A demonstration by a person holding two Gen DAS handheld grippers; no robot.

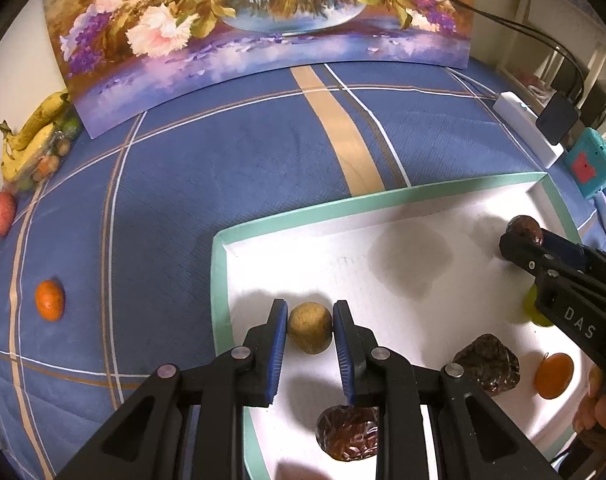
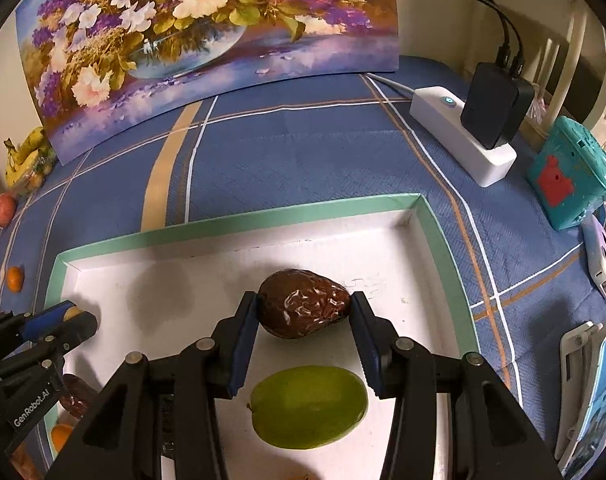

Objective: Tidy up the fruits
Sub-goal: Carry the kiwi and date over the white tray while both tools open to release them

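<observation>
- Tray, near edge of bed: holds dates, a green fruit, a small orange.
- Left hand-held gripper: jaws narrow around tan round fruit at the tray's left wall.
- Right hand-held gripper: closed on wrinkled brown date, mid-tray.
- Outstanding, judged: tangerine, red fruit, bananas along the bed's left edge.
- Right view only: green fruit unobstructed.

Your left gripper points forward and down, blue pads set against both sides of a round tan fruit. Your right gripper sits level beside it, pads pressed on a wrinkled brown fruit. Your right hand wraps its handle.
</observation>
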